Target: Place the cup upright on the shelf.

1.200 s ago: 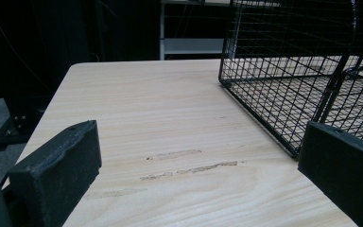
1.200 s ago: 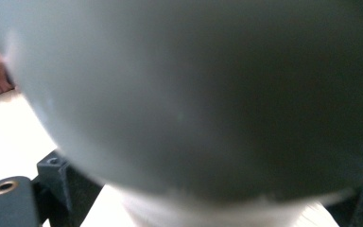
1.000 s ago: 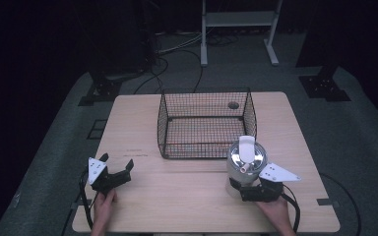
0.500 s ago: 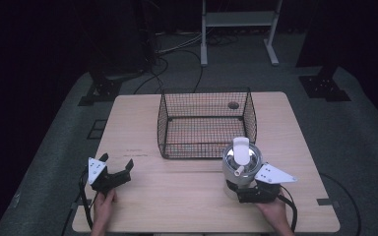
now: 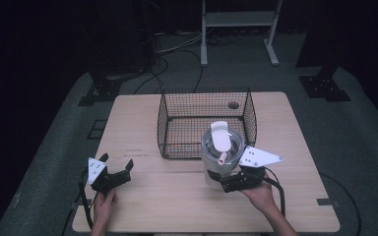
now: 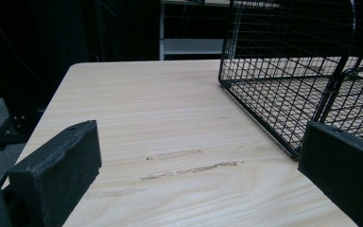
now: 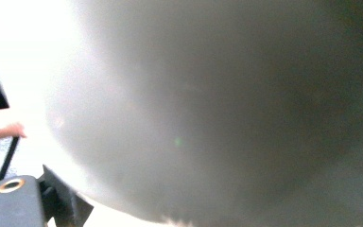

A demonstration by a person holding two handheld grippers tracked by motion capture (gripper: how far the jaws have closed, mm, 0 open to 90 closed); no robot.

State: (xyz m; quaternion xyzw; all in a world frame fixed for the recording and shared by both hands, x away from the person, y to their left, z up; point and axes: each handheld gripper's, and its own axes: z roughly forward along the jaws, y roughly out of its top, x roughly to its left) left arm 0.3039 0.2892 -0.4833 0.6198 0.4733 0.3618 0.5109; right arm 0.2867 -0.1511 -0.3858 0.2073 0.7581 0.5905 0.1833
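Container: a pale round lidded container with a white scoop on top is standing on the light wooden surface, just outside the black wire basket.
Right gripper: jaws are clamping the container's base.
Left gripper: jaws are resting wide, holding nothing.
Risk: the low grip may be letting the container tip or catch the basket rim.
Hidden: the right gripper view is blurring; contents unclear.

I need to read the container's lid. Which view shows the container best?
The high view: the container appears whole, lid up, beside the wire basket. The right gripper view gives a blurred grey close-up of it.
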